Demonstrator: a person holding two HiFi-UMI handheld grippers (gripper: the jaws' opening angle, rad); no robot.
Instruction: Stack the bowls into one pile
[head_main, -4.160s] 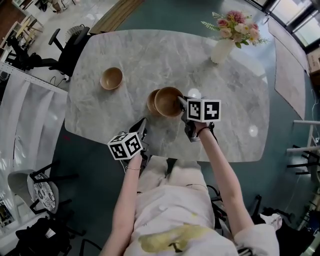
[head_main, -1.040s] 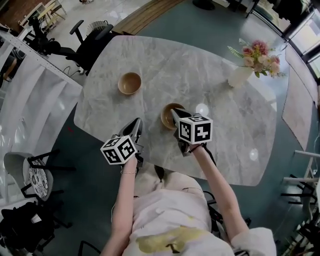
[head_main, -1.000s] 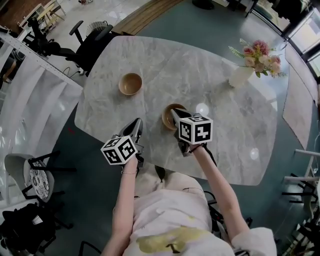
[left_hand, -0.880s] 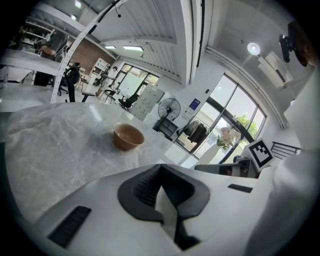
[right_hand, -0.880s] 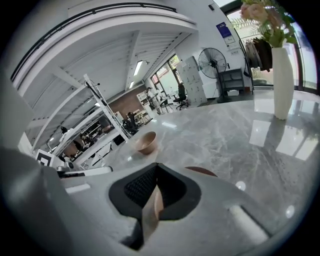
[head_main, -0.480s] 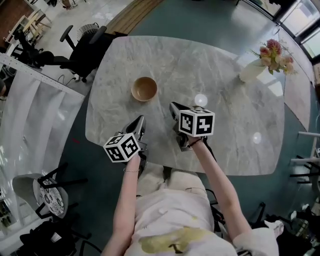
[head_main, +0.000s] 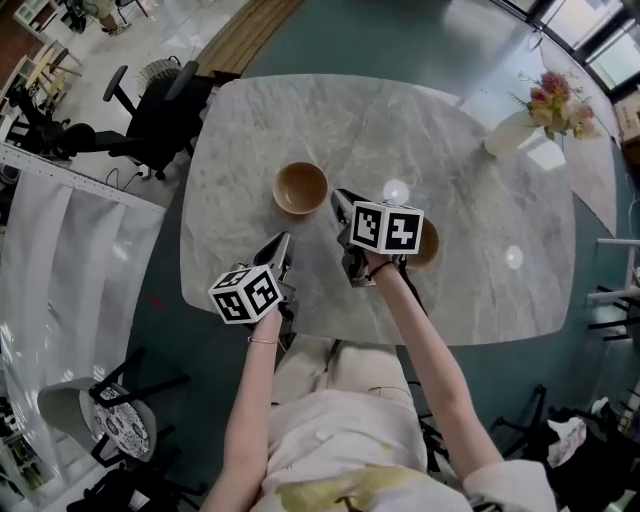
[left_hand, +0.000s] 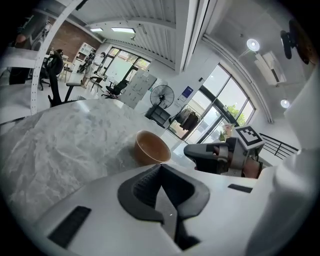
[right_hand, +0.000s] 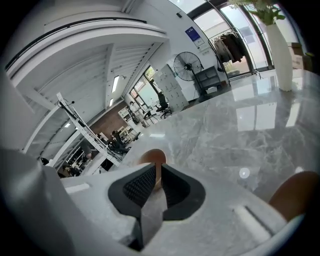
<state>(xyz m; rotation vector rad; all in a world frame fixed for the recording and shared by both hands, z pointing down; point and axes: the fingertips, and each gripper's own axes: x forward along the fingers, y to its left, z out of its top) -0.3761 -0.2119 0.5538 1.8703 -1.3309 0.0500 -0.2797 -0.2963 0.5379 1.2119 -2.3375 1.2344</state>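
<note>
The lone wooden bowl (head_main: 301, 188) sits the right way up on the grey marble bench (head_main: 230, 150), with its round mouth facing up. It is just in front of both claws. Another brown bowl (head_main: 428, 245) peeks out from behind the right hand. The left claw (head_main: 283, 245) is pressed together and holds nothing. The right claw (head_main: 340, 203) has just been opening and is only a tiny crack apart, with nothing in it. The bowls are smooth and round.
</note>
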